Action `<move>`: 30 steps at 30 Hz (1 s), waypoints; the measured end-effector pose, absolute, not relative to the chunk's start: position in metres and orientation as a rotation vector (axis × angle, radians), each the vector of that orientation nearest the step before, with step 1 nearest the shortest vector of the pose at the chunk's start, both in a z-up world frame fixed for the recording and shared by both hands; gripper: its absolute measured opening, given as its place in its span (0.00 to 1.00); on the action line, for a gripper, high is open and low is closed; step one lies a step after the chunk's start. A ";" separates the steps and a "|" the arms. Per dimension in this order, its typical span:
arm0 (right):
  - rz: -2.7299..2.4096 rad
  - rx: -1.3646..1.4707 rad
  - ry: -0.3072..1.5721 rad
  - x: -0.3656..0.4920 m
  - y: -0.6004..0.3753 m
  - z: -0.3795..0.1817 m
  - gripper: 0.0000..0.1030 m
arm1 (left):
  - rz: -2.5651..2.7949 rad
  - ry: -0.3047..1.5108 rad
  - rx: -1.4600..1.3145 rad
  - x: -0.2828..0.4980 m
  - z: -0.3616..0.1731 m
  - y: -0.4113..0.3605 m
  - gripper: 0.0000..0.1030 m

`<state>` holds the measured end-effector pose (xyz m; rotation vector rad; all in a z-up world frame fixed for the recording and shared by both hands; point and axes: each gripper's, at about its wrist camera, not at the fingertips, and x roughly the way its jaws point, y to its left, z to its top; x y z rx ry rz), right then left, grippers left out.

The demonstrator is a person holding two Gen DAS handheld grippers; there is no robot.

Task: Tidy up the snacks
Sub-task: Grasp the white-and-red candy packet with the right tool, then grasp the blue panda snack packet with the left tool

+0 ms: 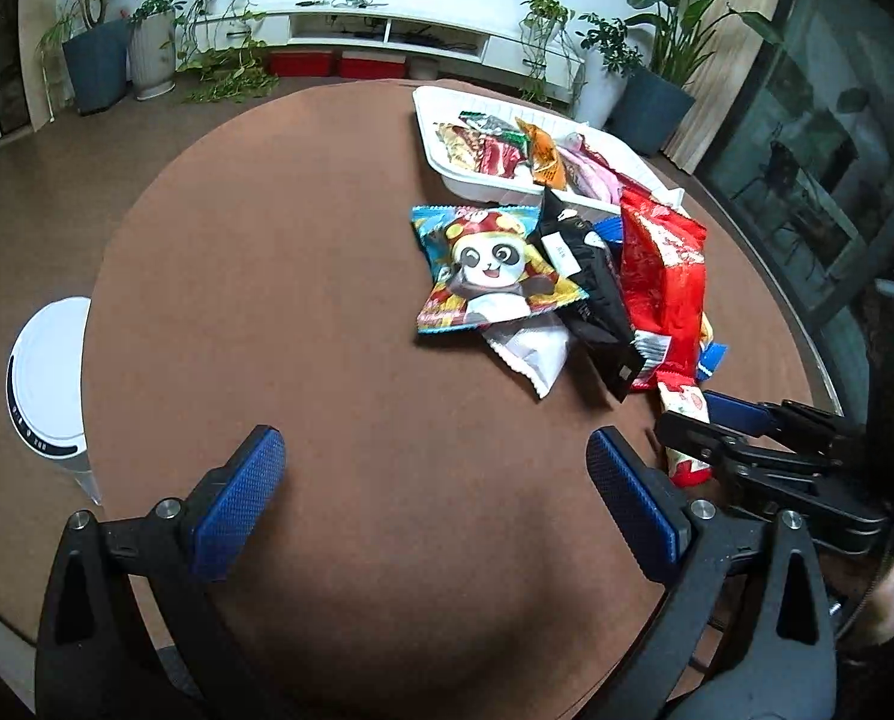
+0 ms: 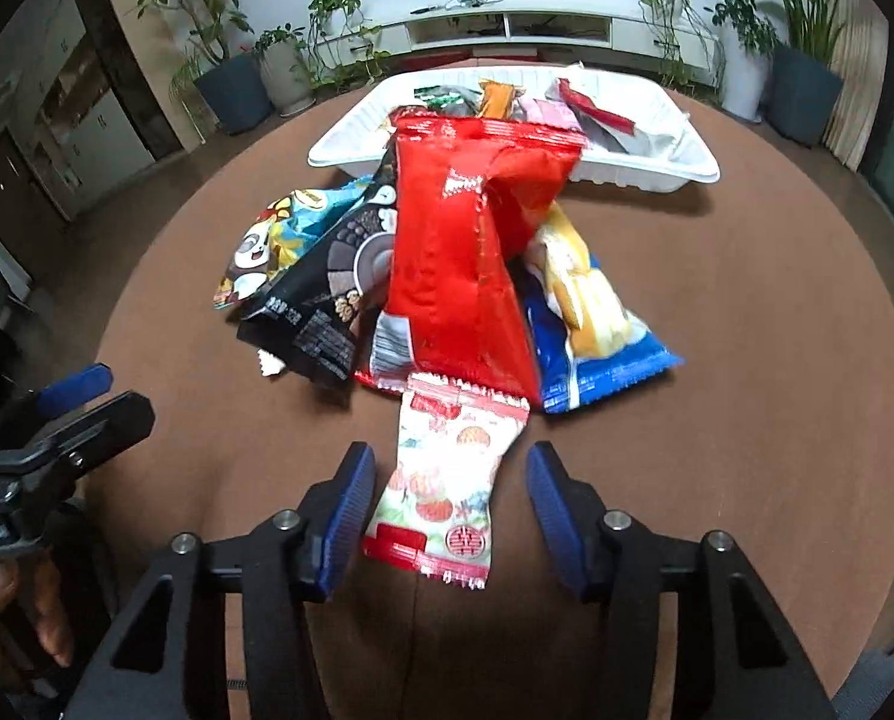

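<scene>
Round brown table is bearing a snack pile; white strawberry-printed packet is lying between the open right gripper's blue pads, nearest the pile, while the left gripper is gaping over bare tabletop.

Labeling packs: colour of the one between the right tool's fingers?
White with red fruit print, clearest in right wrist view.

Through my right wrist camera, the tray sat at the table's far side with snacks in it. The big pouch leaned on its near rim, and the small packet lay nearest me.
</scene>
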<state>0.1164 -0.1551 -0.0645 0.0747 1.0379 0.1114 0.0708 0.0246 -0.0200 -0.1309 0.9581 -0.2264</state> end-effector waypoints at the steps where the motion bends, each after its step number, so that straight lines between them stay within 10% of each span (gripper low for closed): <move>1: 0.104 0.059 1.035 0.117 -0.154 -0.065 0.48 | -0.229 0.954 -0.125 0.077 -0.017 0.022 0.98; 30: 0.127 -0.016 1.045 0.084 -0.165 -0.063 0.35 | -0.211 1.230 0.270 0.267 -0.036 -0.036 0.88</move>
